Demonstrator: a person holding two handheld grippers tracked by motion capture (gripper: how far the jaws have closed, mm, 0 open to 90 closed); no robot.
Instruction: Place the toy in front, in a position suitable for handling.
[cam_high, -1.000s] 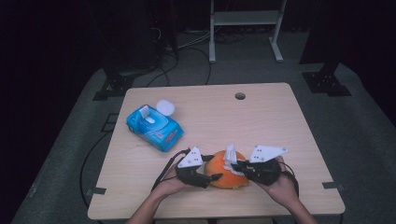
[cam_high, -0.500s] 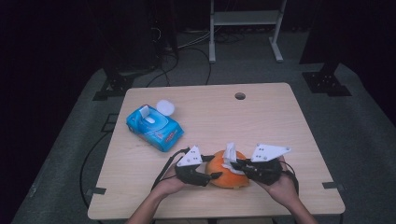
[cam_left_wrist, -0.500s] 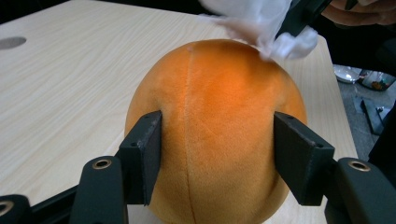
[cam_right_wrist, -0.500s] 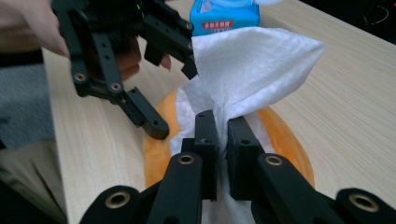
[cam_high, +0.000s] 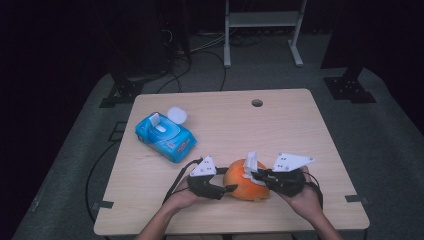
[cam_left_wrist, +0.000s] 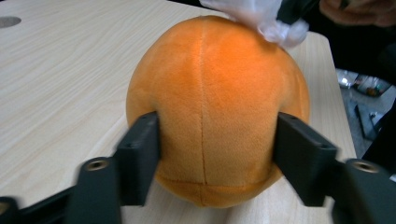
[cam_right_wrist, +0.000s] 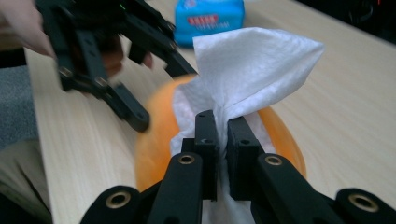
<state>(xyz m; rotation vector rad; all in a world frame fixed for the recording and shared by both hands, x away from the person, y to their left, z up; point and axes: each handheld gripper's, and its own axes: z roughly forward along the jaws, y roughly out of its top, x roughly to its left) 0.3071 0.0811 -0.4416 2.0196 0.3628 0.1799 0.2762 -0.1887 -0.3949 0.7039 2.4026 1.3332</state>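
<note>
An orange plush ball (cam_high: 245, 182) sits near the table's front edge. My left gripper (cam_high: 229, 189) comes at it from the left. In the left gripper view its jaws (cam_left_wrist: 217, 140) have just been closing, and both pads now press into the sides of the ball (cam_left_wrist: 215, 93). My right gripper (cam_high: 252, 174) is shut on a white wipe (cam_high: 250, 162) and holds it against the top of the ball. In the right gripper view the wipe (cam_right_wrist: 252, 65) fans out above the pinched fingertips (cam_right_wrist: 223, 121), and the orange ball (cam_right_wrist: 152, 144) lies beneath.
A blue pack of wipes (cam_high: 165, 135) lies at the left of the wooden table (cam_high: 280, 125), its white lid (cam_high: 176, 115) flipped open. A small round hole (cam_high: 257, 103) is near the far edge. Cables and stand feet lie on the floor beyond.
Both hands stay at the ball. The right gripper with the wipe has shifted very slightly over the top of the ball.
</note>
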